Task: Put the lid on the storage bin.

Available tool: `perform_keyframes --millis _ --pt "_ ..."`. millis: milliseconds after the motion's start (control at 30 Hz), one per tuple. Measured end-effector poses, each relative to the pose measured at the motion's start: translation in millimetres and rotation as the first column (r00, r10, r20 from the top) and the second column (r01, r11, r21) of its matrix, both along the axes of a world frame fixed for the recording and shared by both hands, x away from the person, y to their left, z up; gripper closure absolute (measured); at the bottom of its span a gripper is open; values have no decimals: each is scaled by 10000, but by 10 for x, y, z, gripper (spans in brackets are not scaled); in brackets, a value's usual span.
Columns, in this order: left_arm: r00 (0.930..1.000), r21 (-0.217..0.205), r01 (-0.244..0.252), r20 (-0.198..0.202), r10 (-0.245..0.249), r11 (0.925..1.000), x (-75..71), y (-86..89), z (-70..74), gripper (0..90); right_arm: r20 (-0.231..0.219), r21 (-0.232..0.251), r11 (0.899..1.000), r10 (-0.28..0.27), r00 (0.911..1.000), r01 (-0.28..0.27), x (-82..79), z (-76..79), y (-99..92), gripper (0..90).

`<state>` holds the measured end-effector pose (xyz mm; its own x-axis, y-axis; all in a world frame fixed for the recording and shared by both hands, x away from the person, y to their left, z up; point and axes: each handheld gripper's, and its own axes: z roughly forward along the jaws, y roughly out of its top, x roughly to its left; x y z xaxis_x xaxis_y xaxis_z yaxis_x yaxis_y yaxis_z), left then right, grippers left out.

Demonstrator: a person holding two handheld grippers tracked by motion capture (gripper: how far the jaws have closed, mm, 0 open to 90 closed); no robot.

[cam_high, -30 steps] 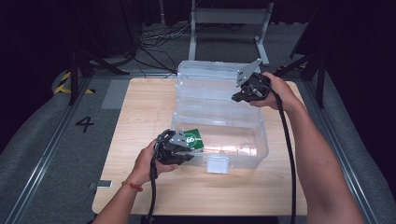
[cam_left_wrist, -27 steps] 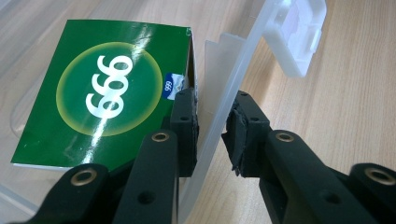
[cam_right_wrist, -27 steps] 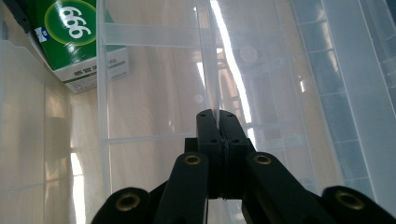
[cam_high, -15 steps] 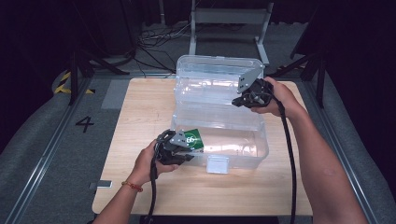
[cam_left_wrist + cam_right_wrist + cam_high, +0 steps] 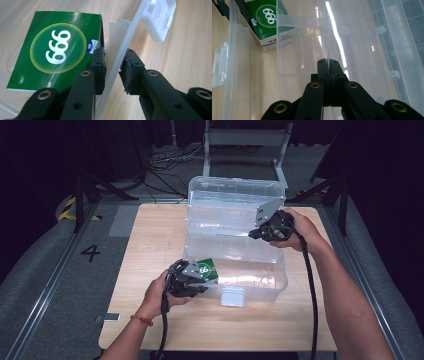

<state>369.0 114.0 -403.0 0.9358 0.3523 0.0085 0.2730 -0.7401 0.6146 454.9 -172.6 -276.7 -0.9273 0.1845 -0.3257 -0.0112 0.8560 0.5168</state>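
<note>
— Lid stands higher off the far edge of the worktop than a second ago. The right tool has drawn it toward the near edge.

— Is that tool gripping it?

— Yes, its jaws are closed tight on the lid's thin clear edge, with no gap between them. The left tool hasn't budged. It's pinched on the front wall of the clear box, one pad inside and one outside, jaws only a wall's thickness apart.

— And the green carton?

— It's inside the box, in the near-left corner, leaning just beside that inner pad.

— So they're closing up?

— I'd say so. One hand is bracing the box, and the lid is partway over. The white latch on the near wall isn't engaged yet.
</note>
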Motion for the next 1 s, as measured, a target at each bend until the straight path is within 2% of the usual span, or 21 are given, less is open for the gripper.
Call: perform_keyframes --millis 1000 --pt "10000 -9 68 20 -68 10000 2 3 -2 737 51 417 9991 -33 10000 31 -341 -104 -36 897"
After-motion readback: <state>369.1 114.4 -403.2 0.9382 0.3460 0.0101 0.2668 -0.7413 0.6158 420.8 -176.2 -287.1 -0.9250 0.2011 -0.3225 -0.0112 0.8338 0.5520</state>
